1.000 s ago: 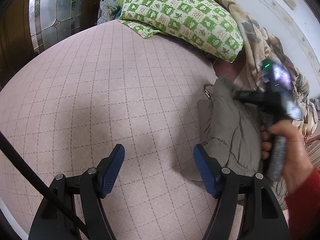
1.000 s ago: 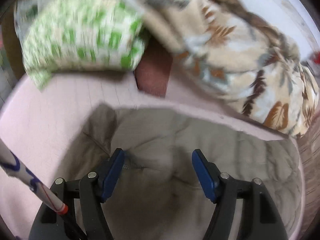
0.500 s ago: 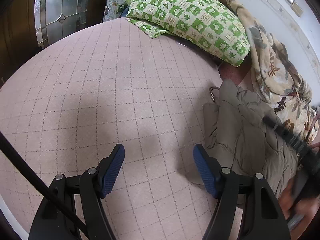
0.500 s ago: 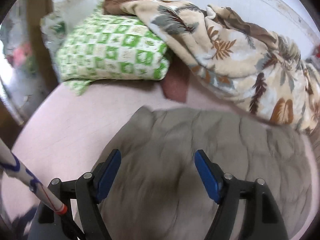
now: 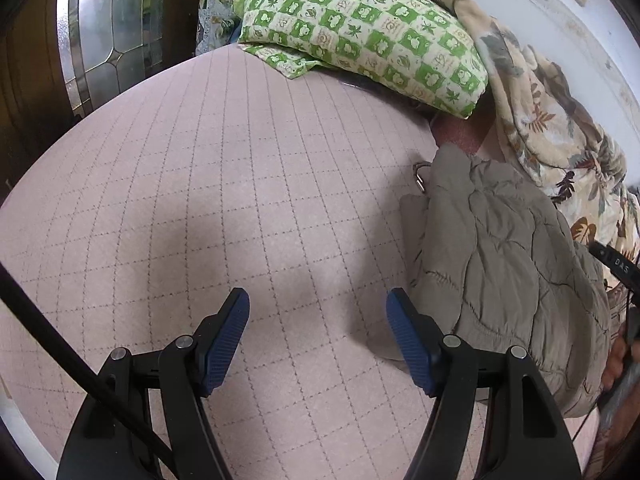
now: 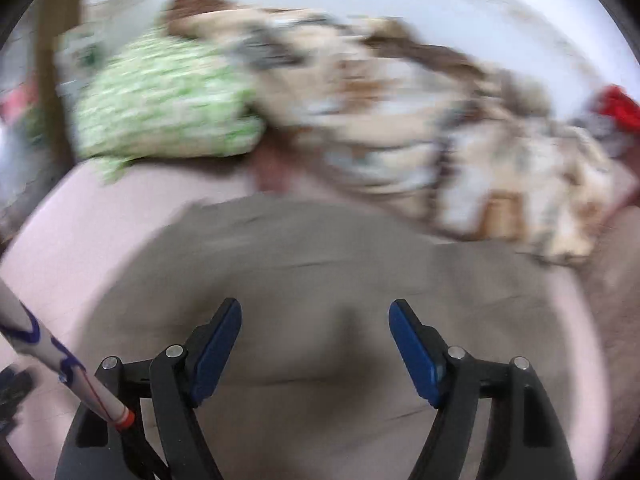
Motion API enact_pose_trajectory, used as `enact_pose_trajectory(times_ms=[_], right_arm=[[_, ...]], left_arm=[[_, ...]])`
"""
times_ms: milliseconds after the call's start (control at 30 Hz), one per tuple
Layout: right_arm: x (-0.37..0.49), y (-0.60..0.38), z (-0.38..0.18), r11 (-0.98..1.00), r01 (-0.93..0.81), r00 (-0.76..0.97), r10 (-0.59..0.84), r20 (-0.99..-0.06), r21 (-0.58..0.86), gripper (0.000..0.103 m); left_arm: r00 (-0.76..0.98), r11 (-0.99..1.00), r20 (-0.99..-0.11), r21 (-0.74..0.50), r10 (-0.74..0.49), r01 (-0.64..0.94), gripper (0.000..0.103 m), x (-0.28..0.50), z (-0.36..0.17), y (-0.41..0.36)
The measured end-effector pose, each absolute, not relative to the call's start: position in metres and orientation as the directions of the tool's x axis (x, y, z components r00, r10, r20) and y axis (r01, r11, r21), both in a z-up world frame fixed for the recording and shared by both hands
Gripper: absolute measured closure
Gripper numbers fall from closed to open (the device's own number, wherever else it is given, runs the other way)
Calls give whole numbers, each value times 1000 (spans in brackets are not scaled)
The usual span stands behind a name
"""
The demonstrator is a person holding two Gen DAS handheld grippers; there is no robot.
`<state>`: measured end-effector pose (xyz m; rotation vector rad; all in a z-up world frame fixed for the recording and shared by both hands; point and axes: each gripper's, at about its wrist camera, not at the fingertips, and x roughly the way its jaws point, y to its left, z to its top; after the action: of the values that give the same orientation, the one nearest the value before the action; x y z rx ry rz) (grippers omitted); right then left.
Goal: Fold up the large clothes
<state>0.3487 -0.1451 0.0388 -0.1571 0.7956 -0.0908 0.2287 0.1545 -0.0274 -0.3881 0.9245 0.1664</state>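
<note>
Jaws on both tools standing apart, gripping nothing. Left gripper (image 5: pixel 318 334) hovering over bare pink quilted bed cover (image 5: pixel 224 184), clear of cloth; right gripper (image 6: pixel 314 346) hanging above the grey-green padded jacket (image 5: pixel 508 272), its jaws having just been opening, nothing between them.

Jacket lying bunched near the right edge of the bed cover, just below the leaf-print blanket (image 5: pixel 560 136), with the green checked pillow (image 5: pixel 360 28) at the far edge. Metal ring (image 5: pixel 420 176) poking out at its far corner.

Step, by judgement: between folds, looking released after a fold. Next move probably calling for both tools taking one jacket edge, lifting evenly, laying it across.

Right view smearing badly; seams, sleeves, collar not readable. Jacket's near right part cut off by the frame and a hand (image 5: pixel 618 360). Number of folds unclear.
</note>
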Motion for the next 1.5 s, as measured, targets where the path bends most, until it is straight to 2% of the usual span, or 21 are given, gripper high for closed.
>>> enact_pose_trajectory(times_ms=[100, 167, 233, 333, 367, 467, 567, 633, 767, 833, 867, 933, 1067, 1200, 1300, 1500], right_arm=[[376, -224, 30, 955, 228, 638, -293, -712, -189, 26], [393, -275, 14, 929, 336, 559, -330, -761, -157, 42], [400, -334, -11, 887, 461, 484, -285, -827, -36, 42], [393, -380, -35, 825, 549, 487, -184, -854, 135, 40], [393, -385, -40, 819, 552, 487, -166, -857, 155, 39], [397, -379, -33, 837, 537, 466, -197, -863, 99, 38], [372, -360, -1, 854, 518, 532, -267, -804, 59, 38], [350, -351, 16, 875, 479, 586, -258, -768, 72, 37], [300, -329, 26, 901, 433, 623, -282, -730, 22, 31], [300, -332, 9, 896, 444, 586, -308, -749, -21, 28], [303, -334, -6, 894, 446, 554, -308, -774, -37, 21], [313, -341, -30, 907, 418, 518, -282, -807, -48, 18], [302, -331, 0, 899, 437, 547, -292, -785, -30, 20], [275, -289, 33, 932, 358, 648, -206, -733, 55, 20], [274, -257, 34, 953, 295, 665, -154, -731, 68, 20], [312, -213, -24, 967, 227, 543, -224, -809, -116, 17]], left_arm=[[593, 917, -805, -248, -17, -311, 33, 229, -29, 154], [584, 915, -812, -253, -24, -315, 33, 232, -31, 154], [573, 913, -819, -257, -32, -316, 33, 235, -34, 154], [565, 918, -825, -245, -29, -311, 33, 239, -36, 149], [562, 921, -827, -237, -25, -308, 33, 240, -37, 147], [562, 926, -826, -234, -28, -297, 33, 238, -36, 143], [575, 928, -818, -227, -18, -294, 33, 235, -32, 143], [577, 929, -816, -222, -11, -296, 33, 234, -30, 142], [566, 931, -824, -220, -18, -291, 33, 233, -30, 142], [568, 933, -823, -213, -13, -288, 33, 232, -29, 140], [571, 935, -821, -210, -10, -287, 33, 231, -28, 140], [578, 937, -816, -200, 2, -287, 33, 230, -27, 139], [578, 936, -816, -206, -4, -284, 33, 230, -27, 140], [565, 939, -825, -201, -9, -279, 33, 230, -29, 140], [570, 939, -821, -198, -3, -280, 33, 228, -27, 140], [564, 937, -826, -202, -6, -285, 33, 229, -29, 144]])
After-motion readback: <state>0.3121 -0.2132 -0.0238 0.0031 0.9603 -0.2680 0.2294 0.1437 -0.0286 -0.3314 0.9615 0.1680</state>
